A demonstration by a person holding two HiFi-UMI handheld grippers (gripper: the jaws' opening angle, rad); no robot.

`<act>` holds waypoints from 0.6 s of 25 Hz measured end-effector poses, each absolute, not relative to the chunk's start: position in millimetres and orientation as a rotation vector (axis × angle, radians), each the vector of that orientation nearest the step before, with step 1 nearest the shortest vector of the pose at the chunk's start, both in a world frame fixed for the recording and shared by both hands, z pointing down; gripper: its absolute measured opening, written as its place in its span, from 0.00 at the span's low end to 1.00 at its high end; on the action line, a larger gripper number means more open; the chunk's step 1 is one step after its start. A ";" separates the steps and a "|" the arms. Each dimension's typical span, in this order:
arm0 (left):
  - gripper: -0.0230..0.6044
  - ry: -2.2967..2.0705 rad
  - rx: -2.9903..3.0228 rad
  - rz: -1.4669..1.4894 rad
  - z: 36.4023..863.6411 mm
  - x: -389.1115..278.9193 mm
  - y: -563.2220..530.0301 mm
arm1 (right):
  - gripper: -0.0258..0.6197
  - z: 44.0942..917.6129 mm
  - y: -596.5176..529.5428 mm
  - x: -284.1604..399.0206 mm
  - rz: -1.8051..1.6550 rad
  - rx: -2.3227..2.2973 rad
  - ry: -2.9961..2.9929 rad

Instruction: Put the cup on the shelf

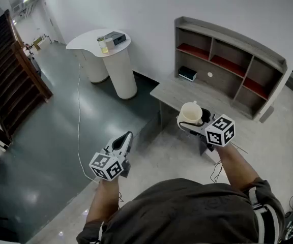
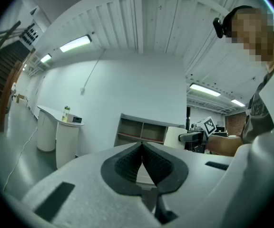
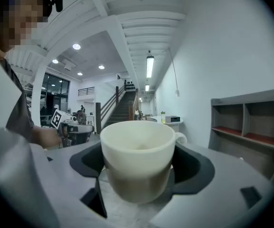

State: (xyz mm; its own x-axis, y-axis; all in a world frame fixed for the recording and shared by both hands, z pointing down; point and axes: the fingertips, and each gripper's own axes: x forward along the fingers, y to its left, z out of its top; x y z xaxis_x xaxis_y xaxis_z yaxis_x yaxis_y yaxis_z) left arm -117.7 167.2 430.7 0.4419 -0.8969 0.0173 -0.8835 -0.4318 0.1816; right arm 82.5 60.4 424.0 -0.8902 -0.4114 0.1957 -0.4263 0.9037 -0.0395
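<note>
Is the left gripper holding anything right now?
No: in the left gripper view the left gripper's dark ribbed pads meet at their tips with nothing between them.

A white wall is running behind everything. A dark glossy floor is reflecting light at the left and is giving way to paler flooring near the desk. A grey shelf with red-lined compartments is sitting on that desk against the wall. A white curved counter is carrying a bottle and a box. Wooden stairs are rising at the far left. A cable is trailing across the floor. Long lamps are glowing on the ribbed white ceiling.
</note>
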 end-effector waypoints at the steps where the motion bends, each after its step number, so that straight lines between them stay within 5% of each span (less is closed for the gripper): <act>1: 0.04 -1.574 2.525 -0.122 430.7 -117.2 166.5 | 0.68 424.1 59.8 82.9 0.120 0.640 -2.885; 15: 0.04 -1.578 2.525 -0.111 431.8 -104.7 150.0 | 0.68 424.7 43.9 94.4 0.138 0.631 -2.898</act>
State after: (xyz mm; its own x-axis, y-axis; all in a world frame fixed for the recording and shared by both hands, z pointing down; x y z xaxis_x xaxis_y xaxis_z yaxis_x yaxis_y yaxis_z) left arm -104.7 150.0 431.8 0.4397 -0.8978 0.0226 -0.8858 -0.4294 0.1760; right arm 94.4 43.9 424.7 -0.8956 -0.4039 0.1866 -0.4198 0.9060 -0.0535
